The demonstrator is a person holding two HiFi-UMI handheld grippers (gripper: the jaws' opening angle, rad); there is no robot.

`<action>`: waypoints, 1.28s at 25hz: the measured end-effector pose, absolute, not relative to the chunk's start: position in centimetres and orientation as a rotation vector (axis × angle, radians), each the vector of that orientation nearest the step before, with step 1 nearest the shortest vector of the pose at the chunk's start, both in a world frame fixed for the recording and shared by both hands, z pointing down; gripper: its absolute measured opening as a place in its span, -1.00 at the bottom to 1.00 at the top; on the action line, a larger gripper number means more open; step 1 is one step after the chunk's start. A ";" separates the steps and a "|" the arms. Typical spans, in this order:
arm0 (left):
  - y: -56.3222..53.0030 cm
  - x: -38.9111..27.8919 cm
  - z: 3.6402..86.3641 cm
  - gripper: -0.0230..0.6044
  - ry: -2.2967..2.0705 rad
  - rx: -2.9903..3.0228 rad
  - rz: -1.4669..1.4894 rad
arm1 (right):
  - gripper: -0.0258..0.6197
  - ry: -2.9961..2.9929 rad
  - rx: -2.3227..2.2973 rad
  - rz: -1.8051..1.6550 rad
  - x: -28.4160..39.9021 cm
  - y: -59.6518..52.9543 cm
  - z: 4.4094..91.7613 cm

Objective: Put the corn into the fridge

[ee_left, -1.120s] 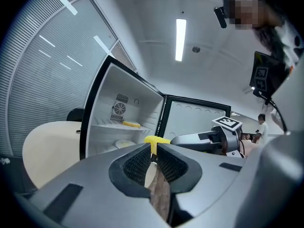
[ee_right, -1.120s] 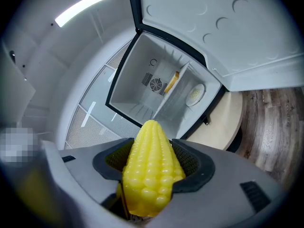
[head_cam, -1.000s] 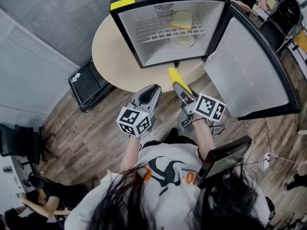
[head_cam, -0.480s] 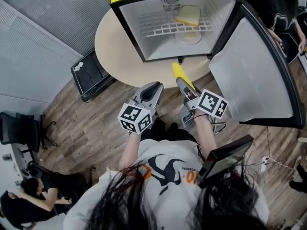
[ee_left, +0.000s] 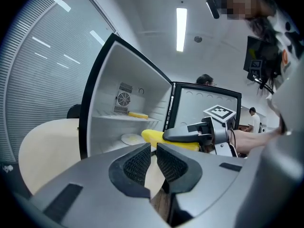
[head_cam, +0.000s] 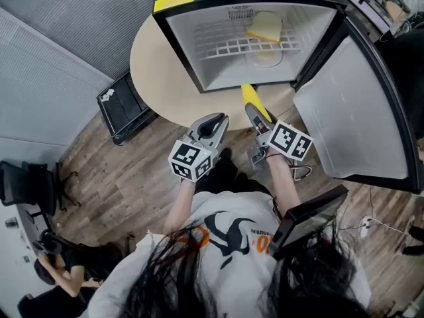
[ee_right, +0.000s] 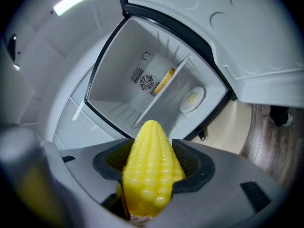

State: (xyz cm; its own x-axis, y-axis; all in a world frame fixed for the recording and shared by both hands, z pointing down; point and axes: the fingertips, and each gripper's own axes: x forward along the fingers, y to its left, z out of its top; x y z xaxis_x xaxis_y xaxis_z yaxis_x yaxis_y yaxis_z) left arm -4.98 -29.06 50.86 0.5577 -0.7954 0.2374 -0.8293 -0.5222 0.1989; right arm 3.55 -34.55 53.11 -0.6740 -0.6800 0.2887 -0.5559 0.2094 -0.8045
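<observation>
The yellow corn (head_cam: pixel 252 96) (ee_right: pixel 149 170) is clamped between the jaws of my right gripper (head_cam: pixel 256 113) (ee_right: pixel 152 164), tip forward. The tip hangs just in front of the lower front edge of the open mini fridge (head_cam: pixel 232 75) (ee_right: pixel 142 103). From the left gripper view the corn (ee_left: pixel 154 137) shows to the right, in front of the fridge (ee_left: pixel 114 122). My left gripper (head_cam: pixel 213 122) (ee_left: pixel 153 158) hovers beside the right one, a little further from the fridge; it is shut, nothing between its pads.
The fridge stands on a round beige table (head_cam: pixel 151 65), its door (head_cam: pixel 351 111) swung wide to the right. A wire shelf (head_cam: pixel 225 46) carries a yellow slab (head_cam: pixel 265 26); a small plate (head_cam: pixel 267 57) lies on the fridge floor. A black case (head_cam: pixel 122 108) sits on the floor at left.
Both grippers have moved forward toward the fridge. The corn's tip has come from over the table edge to the fridge's lower front edge.
</observation>
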 end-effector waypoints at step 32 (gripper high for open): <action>-37.2 -12.3 52.8 -0.79 -1.320 2.473 0.128 | -0.12 3.075 -1.747 -0.965 -4.7 -51.1 64.6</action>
State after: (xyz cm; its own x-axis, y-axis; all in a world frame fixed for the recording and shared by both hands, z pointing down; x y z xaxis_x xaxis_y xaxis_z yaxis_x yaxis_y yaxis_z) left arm -12.26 -37.24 52.78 0.5658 -0.7909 0.2329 -0.8209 -0.5140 0.2487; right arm -4.67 -51.06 64.62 -0.4420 -0.6142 0.6538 -0.8776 0.4470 -0.1733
